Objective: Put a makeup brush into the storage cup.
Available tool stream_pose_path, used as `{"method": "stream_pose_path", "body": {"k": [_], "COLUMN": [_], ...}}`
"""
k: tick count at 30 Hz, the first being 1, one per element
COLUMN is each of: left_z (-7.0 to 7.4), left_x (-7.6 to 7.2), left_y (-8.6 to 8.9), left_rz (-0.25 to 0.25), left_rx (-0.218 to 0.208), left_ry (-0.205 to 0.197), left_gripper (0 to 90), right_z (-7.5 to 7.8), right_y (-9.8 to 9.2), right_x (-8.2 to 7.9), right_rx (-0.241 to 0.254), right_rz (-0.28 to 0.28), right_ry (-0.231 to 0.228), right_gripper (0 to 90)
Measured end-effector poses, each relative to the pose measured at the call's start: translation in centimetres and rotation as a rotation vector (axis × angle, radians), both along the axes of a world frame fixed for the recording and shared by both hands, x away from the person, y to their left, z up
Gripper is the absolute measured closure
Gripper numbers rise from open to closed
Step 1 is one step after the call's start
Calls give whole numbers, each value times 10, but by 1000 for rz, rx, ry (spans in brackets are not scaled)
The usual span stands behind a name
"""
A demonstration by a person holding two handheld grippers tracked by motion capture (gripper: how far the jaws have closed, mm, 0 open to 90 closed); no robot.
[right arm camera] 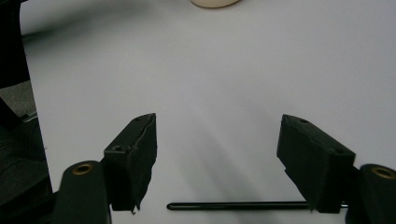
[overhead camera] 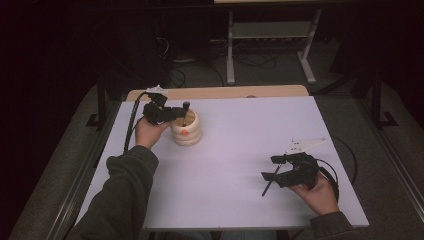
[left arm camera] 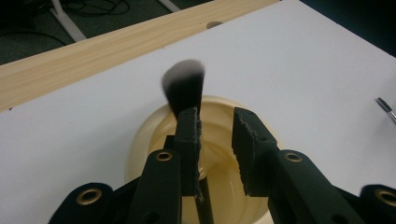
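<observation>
The left gripper [left arm camera: 215, 135] stands narrowly parted over the cream cup [left arm camera: 144, 140]; the makeup brush [left arm camera: 184, 88] leans on one pad, bristles up, handle down in the cup. The left gripper view reveals its grey-tipped bristles. The right gripper [right arm camera: 217, 154] gapes wide, a thin black stick [right arm camera: 233, 205] lying beneath.

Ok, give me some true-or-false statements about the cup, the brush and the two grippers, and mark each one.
1. The makeup brush stands in the cream cup. True.
2. The left gripper is clamped on the brush. False: its jaws stand apart, the brush beside one pad.
3. The right gripper is wide open. True.
4. A thin black stick lies on the white table by the right gripper. True.
5. The cup lies tipped on its side. False: it is upright.
</observation>
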State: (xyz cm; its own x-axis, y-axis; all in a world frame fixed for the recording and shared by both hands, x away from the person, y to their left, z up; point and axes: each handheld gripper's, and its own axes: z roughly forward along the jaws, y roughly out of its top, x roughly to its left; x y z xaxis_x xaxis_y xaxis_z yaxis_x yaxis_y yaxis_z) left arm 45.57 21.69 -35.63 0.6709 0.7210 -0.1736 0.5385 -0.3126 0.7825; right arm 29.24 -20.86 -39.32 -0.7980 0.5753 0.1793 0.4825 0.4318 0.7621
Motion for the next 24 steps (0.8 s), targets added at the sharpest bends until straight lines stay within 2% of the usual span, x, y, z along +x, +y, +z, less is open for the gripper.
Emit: {"method": "stream_pose_path", "body": {"k": [5, 13, 15, 19, 24], "left_z": [2, 11, 13, 15, 15], "left_x": [-7, -19, -22, -29, -36], "left_y": [2, 1, 1, -1, -4], "left_rz": [-22, -69, -82, -109, -123], "left_rx": [22, 24, 19, 37, 38], "left_ry": [-5, -25, -31, -47, -48], "left_gripper": [685, 645, 642, 640, 608], "right_z": [0, 1, 1, 0, 0], "right_y": [-2, -7, -10, -13, -15], "right_x": [0, 0, 1, 1, 0], "right_rx": [0, -4, -6, -5, -27], "right_rz": [-9, -36, -39, -50, -57], "right_ry": [-2, 1, -12, -15, -22], "right_gripper": [275, 275, 275, 275, 276]}}
